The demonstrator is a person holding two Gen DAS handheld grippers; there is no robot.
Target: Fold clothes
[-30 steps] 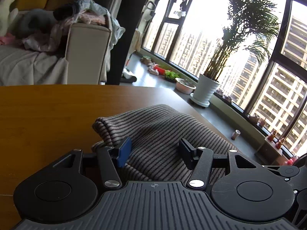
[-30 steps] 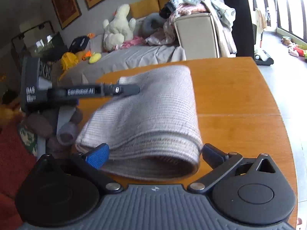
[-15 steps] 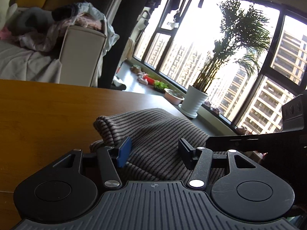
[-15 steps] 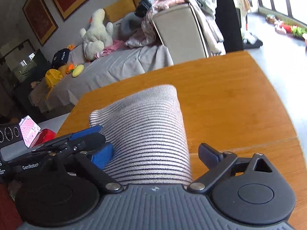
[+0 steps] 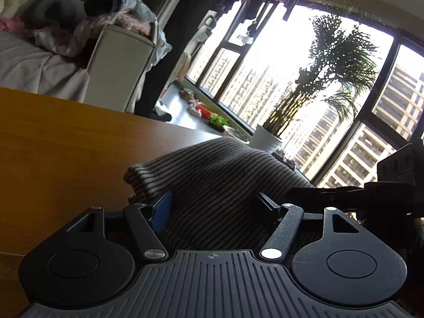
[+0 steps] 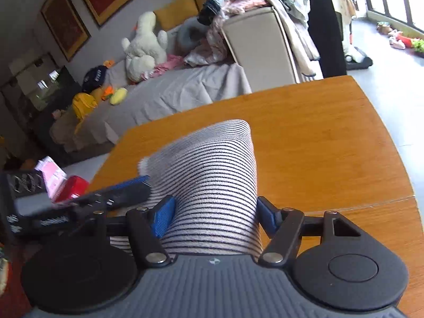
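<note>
A folded grey striped garment (image 5: pixel 212 182) lies on the wooden table (image 5: pixel 53 145). My left gripper (image 5: pixel 214 206) has both fingers around one end of the bundle, pressing on the cloth. My right gripper (image 6: pixel 214 212) is closed on the other end of the striped garment (image 6: pixel 212 175), its blue pads against the sides of the cloth. The right gripper's body shows at the right of the left wrist view (image 5: pixel 371 193). The left gripper's finger shows at the left of the right wrist view (image 6: pixel 116 193).
A sofa with a pile of clothes (image 6: pixel 246 2) and a plush toy (image 6: pixel 145 42) stands beyond the table. A potted palm (image 5: pixel 312 84) stands by the large windows. The table edge (image 6: pixel 392 137) runs along the right.
My right gripper has closed in from wide open onto the garment's end. Both grippers have tilted up and the bundle has been drawn narrower between them.
</note>
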